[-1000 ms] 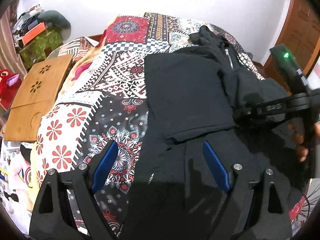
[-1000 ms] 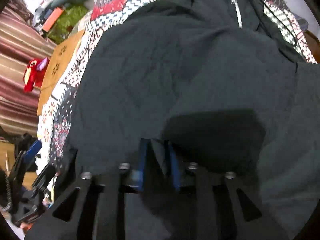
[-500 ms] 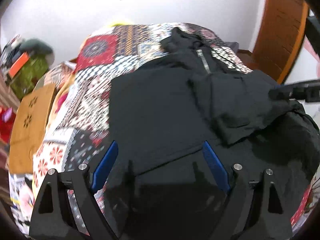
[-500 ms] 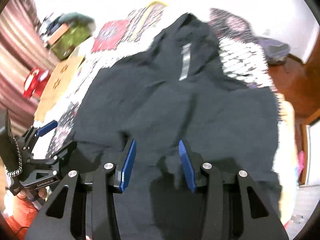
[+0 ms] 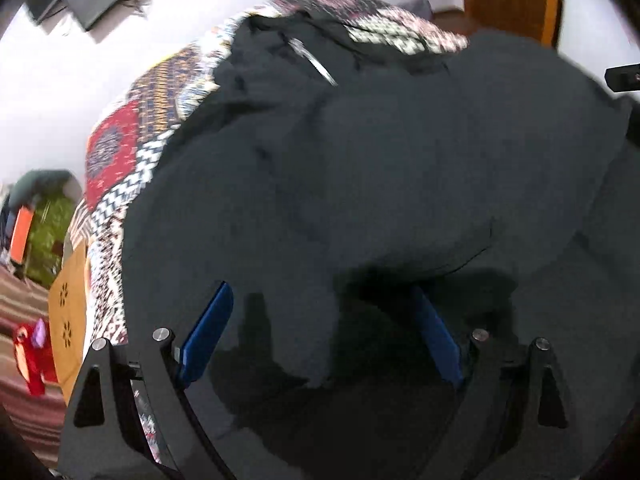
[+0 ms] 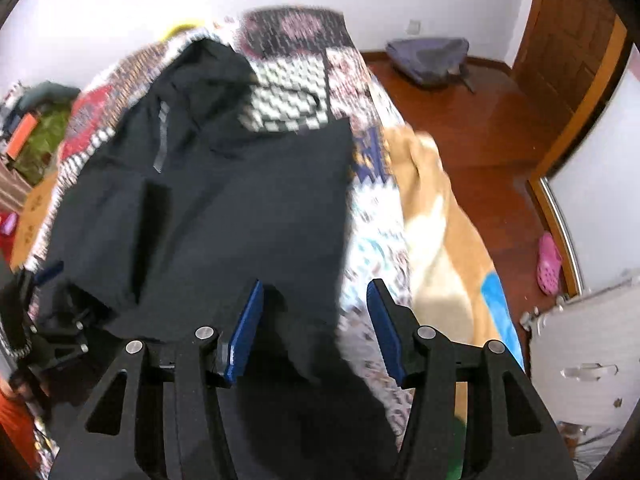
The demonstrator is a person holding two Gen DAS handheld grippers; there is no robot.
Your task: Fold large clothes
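Left wrist view: black hooded jacket [image 5: 360, 168] spread over the patchwork bedspread [image 5: 120, 152], zip [image 5: 316, 62] toward the far end. Left gripper [image 5: 320, 328] low over the near part, blue fingers [image 5: 206, 326] wide apart, holding nothing. Looks soft, thick, fairly heavy; likely to sag and bunch, so best pinched at a hem or sleeve edge.

Right wrist view: same jacket [image 6: 224, 200] flat on the bed, hood far. Right gripper [image 6: 316, 324] above its near right edge, fingers [image 6: 246, 330] parted, empty. White suitcase [image 6: 584, 356] on the floor, shut; contents hidden.
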